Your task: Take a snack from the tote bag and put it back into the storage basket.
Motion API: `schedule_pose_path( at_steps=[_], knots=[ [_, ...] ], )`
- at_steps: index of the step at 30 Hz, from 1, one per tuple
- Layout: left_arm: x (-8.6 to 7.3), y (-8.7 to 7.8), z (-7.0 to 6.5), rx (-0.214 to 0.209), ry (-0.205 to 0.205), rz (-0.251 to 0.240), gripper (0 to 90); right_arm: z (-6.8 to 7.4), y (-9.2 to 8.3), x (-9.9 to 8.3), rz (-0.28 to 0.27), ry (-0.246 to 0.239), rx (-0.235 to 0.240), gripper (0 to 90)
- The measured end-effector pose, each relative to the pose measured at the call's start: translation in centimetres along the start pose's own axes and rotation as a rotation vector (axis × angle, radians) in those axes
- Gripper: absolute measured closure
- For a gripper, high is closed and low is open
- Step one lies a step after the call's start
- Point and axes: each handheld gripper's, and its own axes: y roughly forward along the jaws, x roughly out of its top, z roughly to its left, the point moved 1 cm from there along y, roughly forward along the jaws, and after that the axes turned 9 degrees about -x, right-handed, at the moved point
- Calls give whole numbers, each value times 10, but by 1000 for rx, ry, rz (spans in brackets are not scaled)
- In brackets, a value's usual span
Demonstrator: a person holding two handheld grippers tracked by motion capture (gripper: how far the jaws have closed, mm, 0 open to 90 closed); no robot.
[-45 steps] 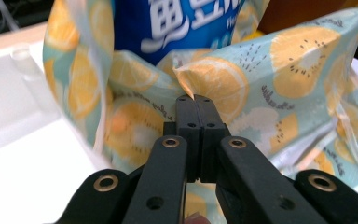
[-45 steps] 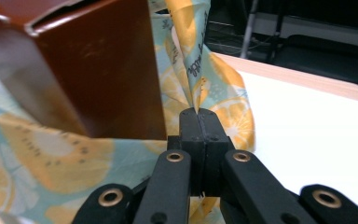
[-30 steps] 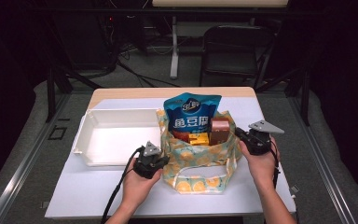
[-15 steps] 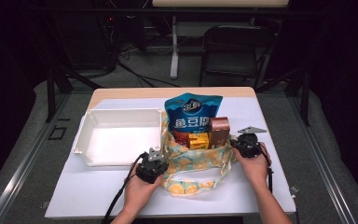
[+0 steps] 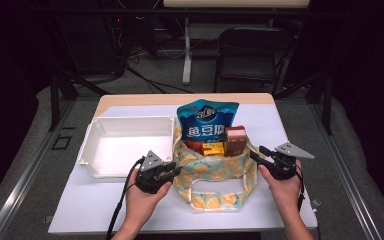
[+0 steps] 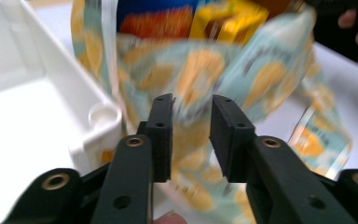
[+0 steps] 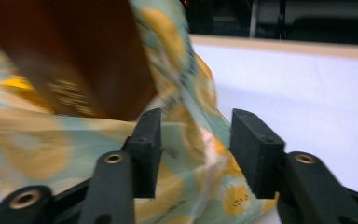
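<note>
Where jaws gape: patterned bag (image 5: 215, 172) (snacks inside).

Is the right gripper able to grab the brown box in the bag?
Probably yes. The right gripper sits open beside the bag, and the brown box pokes out the open top nearby, uncovered.

A white-covered tabletop (image 5: 105, 205) with a pale wood far edge stands on grey floor (image 5: 330, 135). At twelve o'clock a white post (image 5: 186, 55) rises among dark cables; at one o'clock stands a black chair (image 5: 245, 57). The room beyond lies dark.
</note>
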Motion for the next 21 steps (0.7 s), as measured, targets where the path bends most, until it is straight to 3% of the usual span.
schedule_pose_path(
  at_steps=[3, 5, 7, 9, 12, 14, 17, 20, 21],
  knots=[
    [11, 1, -6, 11, 12, -36, 606, 9, -13, 3, -25, -38, 26, 444],
    [15, 8, -7, 18, 20, -31, 533, 16, -15, 1, -26, -37, 82, 374],
    [19, 17, -10, 19, 30, -24, 454, 26, -14, -3, -20, -75, 118, 303],
    [21, 28, -12, 35, 47, 14, 359, 35, -9, -8, -5, -108, 137, 201],
    [20, 43, -12, 53, 37, 64, 288, 42, 0, -12, 25, -119, 140, 233],
    [19, 46, -9, 78, 30, 67, 355, 44, 4, -16, 37, -127, 122, 407],
    [18, 45, -3, 75, 5, 65, 638, 46, 6, -22, 73, -146, 111, 682],
    [16, 43, -1, 54, 14, 72, 892, 47, 5, -25, 103, -172, 102, 882],
    [15, 41, -1, 54, 22, 79, 899, 47, 5, -25, 108, -180, 96, 900]
  ],
)
